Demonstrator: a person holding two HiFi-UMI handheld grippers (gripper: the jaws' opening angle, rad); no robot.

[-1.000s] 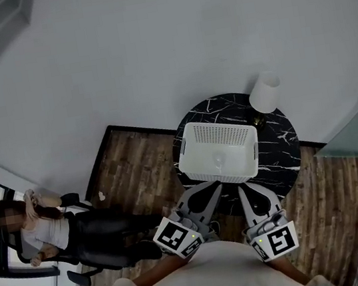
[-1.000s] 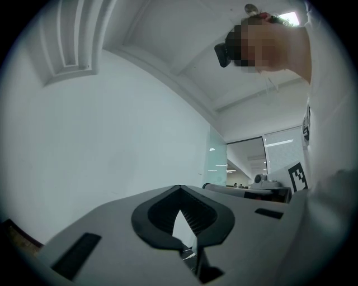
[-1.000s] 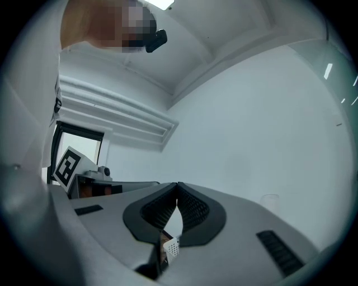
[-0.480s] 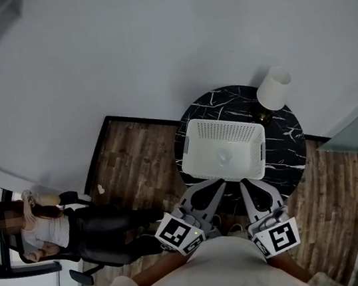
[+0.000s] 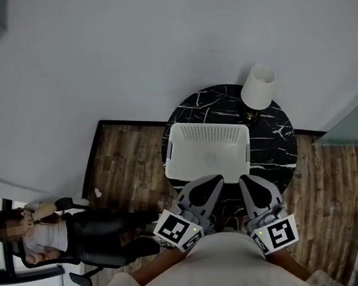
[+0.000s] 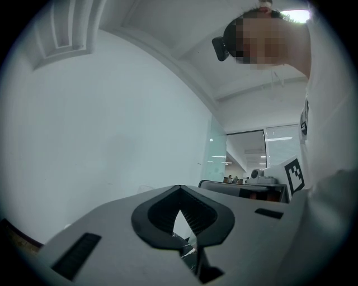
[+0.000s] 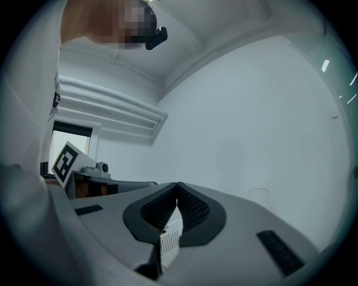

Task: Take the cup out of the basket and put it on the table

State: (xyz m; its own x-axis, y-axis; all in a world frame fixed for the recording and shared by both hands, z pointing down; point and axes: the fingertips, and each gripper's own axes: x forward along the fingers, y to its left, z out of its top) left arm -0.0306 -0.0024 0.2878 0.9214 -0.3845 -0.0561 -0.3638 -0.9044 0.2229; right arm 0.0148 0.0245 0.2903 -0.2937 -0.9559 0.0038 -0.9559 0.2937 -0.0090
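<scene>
Since the earlier frame the basket (image 5: pixel 203 125) and the round black marble surface (image 5: pixel 275 145) had slid leftward in the head view, while both tools kept their place just short of the basket's near wall. The left tool (image 5: pixel 216 179) had its jaws pressed together, tips meeting with nothing gripped; its own view showed only a sliver of marble through the gap behind the tips. The right tool (image 5: pixel 245 180) was likewise closed to a point and empty, and a piece of the basket's perforated white wall showed through the gap in its own view. The cup (image 5: pixel 210 159) lay inside the basket, just ahead of the left tool's tip, visible only as a faint pale shape on the basket floor. A white lamp (image 5: pixel 257 86) stood on the surface beyond the right tool, past the basket's far corner. Well off to the left tool's outer side, a person (image 5: pixel 52 234) sat on a chair over the wooden floor (image 5: pixel 128 160).
</scene>
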